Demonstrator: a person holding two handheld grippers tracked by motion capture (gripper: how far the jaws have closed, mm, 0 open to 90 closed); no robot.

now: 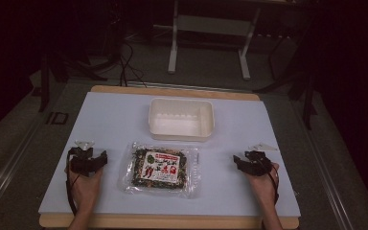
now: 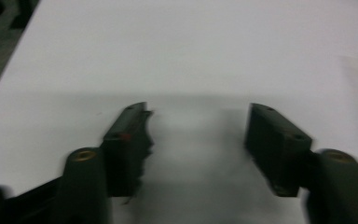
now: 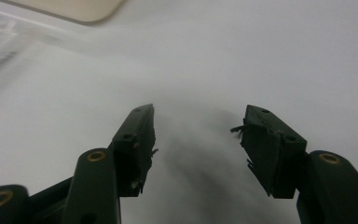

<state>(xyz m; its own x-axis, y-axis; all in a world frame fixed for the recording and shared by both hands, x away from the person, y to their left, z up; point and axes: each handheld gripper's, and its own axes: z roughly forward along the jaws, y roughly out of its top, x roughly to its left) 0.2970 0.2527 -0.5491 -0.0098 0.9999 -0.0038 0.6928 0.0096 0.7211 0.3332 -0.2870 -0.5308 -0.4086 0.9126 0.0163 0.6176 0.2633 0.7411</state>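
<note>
Worktop white. Clear packet of dark green food lies flat near the front edge, midway between the side edges. White tray sits just behind it, apart, toward the back edge. Left claw near the left edge, jaws wide, gripping nothing. Right claw near the right edge, jaws wide, gripping nothing.

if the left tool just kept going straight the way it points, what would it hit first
Probably nothing soon: the left tool looks along bare white table, jaws apart with nothing between them. In the high view the packet lies off to its side and the tray is farther over, seemingly out of line.
</note>
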